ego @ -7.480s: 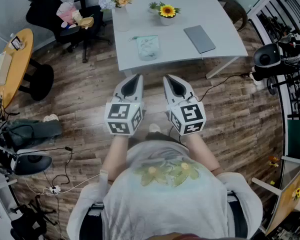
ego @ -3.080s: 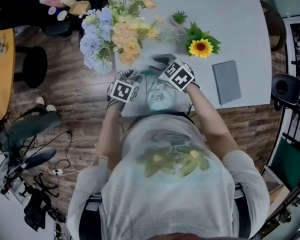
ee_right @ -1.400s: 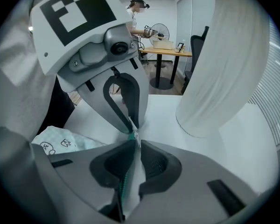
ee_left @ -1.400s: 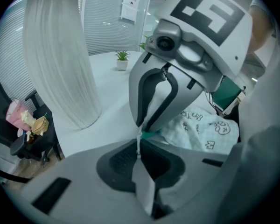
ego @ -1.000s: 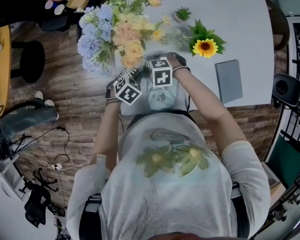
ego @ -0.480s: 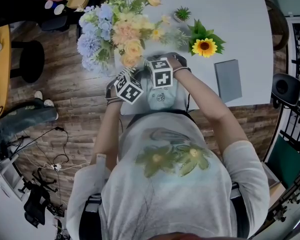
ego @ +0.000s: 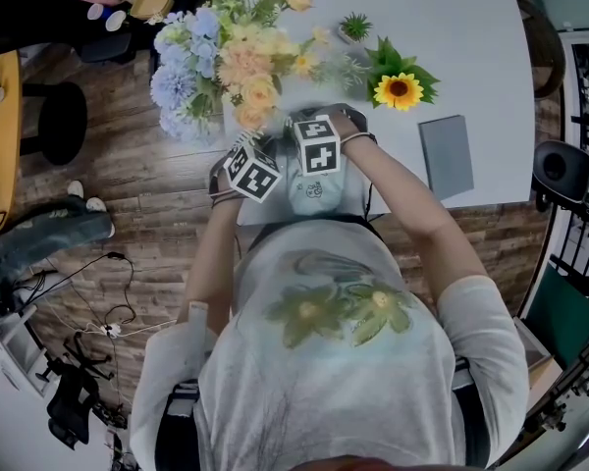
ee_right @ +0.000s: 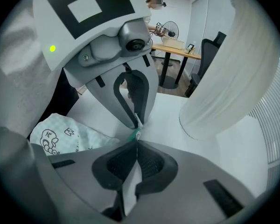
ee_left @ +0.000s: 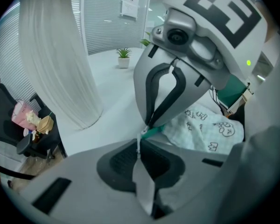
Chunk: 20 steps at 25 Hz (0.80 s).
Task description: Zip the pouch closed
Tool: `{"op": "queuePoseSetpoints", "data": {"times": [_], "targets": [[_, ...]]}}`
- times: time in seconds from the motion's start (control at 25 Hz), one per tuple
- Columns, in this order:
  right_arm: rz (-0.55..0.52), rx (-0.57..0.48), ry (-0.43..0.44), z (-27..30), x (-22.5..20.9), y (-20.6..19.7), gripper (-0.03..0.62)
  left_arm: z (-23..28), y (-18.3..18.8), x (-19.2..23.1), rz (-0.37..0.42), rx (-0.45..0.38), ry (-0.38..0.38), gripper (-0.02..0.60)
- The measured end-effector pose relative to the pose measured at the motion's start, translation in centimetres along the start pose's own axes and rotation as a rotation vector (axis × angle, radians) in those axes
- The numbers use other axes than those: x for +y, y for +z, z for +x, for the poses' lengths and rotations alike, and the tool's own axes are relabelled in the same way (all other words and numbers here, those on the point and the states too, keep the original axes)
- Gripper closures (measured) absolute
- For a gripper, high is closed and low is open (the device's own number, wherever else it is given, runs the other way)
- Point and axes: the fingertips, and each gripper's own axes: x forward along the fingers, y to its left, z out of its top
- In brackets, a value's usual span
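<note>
The pale checked pouch (ego: 314, 192) with cartoon prints lies at the white table's (ego: 452, 57) near edge, partly under both marker cubes. My two grippers meet tip to tip at its left end. The left gripper (ee_left: 139, 143) is shut on a small silvery zipper pull. The right gripper (ee_right: 136, 143) is shut on the green zipper end (ee_right: 135, 135) just beside it. Across from the left gripper is the right gripper (ee_left: 149, 125), with the pouch (ee_left: 207, 127) behind it. The right gripper view has the left gripper (ee_right: 137, 121) facing it and the pouch (ee_right: 60, 136) at lower left.
A tall white vase (ee_left: 60, 55) of flowers (ego: 231, 62) stands close behind the grippers, and it fills the upper right of the right gripper view (ee_right: 224, 78). A sunflower pot (ego: 398, 88), a small plant (ego: 354, 27) and a grey notebook (ego: 447, 155) sit further right.
Since the oldest frames I have come up to the table and brought both grippers down onto the pouch. Over the last second neither gripper has visibly moved.
</note>
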Motion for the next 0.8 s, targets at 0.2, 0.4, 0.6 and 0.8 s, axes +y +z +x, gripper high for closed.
{"op": "queuePoseSetpoints", "data": {"times": [0.2,0.4,0.6,0.8], "targets": [[-0.031,0.003,-0.036,-0.02,0.01,-0.11,0.576,0.01,0.07,0.05,-0.015,-0.006,0.005,0.554],[-0.008,-0.021,-0.055,-0.39,0.03,-0.48,0.576,-0.03,0.09,0.05,-0.035,-0.014,0.005,0.554],[-0.012,-0.028,-0.086,-0.49,0.07,-0.68,0.576,-0.05,0.10,0.02,-0.040,-0.010,-0.001,0.554],[-0.063,-0.013,-0.120,-0.50,0.05,-0.72,0.576,-0.01,0.14,0.03,-0.042,-0.011,0.003,0.554]]}}
